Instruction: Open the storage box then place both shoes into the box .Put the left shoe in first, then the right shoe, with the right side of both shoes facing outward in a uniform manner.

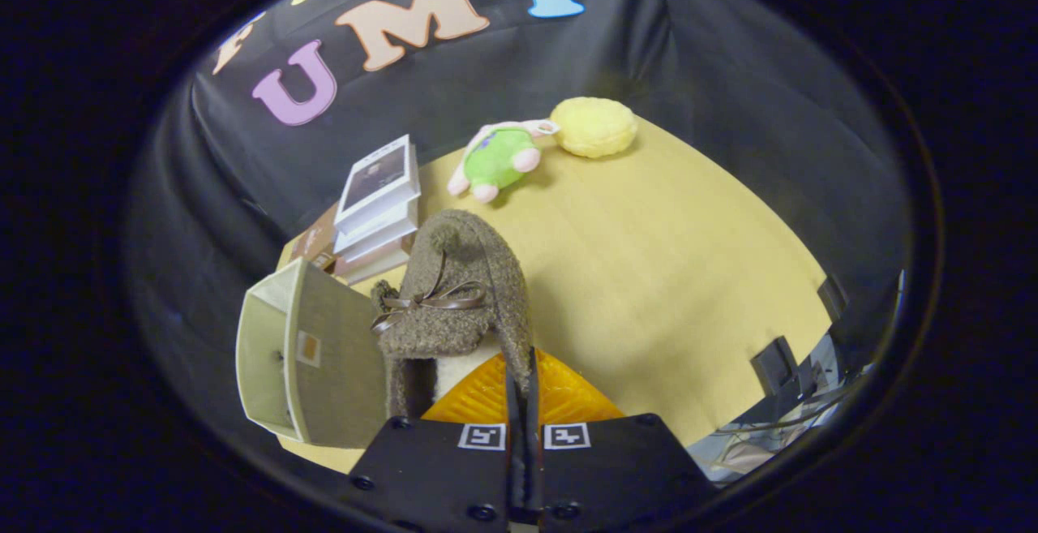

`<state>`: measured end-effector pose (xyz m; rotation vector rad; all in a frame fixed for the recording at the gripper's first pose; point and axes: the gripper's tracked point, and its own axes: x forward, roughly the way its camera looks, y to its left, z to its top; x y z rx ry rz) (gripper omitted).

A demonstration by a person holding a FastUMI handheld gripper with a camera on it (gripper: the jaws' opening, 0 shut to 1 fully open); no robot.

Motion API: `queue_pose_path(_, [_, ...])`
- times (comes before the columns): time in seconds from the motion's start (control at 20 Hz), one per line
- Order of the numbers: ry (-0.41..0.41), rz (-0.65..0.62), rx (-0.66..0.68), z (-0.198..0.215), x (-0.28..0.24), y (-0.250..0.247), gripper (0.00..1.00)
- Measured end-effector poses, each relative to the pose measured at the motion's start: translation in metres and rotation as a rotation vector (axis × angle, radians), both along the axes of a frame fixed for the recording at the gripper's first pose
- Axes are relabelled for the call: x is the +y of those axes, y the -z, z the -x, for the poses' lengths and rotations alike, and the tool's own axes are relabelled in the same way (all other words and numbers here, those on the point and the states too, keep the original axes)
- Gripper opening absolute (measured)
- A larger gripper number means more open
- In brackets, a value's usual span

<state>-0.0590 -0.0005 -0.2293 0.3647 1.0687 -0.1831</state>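
The tongs are drawn tight together, their two orange fingers pinching the rim of a shoe's collar between them, so both press on the shoe; it is a brown fuzzy slipper with a thin brown ribbon bow across its top and a pale lining showing at its opening; it hangs up off the tabletop, toe pointing away from the tongs, heel end nearest them. Just beside the shoe, on its left, stands the box, touching or nearly touching the shoe's side, I cannot tell which; its pale inside faces left, and a grey-green panel with a small orange tag faces the shoe; whether that panel is a lid or a wall is unclear. Beyond the box and the shoe's toe lies a stack of books, white covers over a brown one. Farther out on the yellow tabletop, well apart from the shoe, lies a green and pink plush toy, and just beside it a round yellow cushion. At the tabletop's right edge sit dark clamps and cables.
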Motion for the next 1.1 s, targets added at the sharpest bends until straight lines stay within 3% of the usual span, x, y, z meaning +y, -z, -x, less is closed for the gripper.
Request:
queue_pose_path(0.45, [-0.060, -0.108, -0.109, -0.026, 0.125, -0.067, 0.04])
queue_pose_path(0.8, [-0.115, -0.171, -0.104, -0.036, 0.212, -0.059, 0.04])
queue_pose_path(1.1, [-0.117, -0.130, -0.016, -0.024, 0.241, -0.012, 0.04])
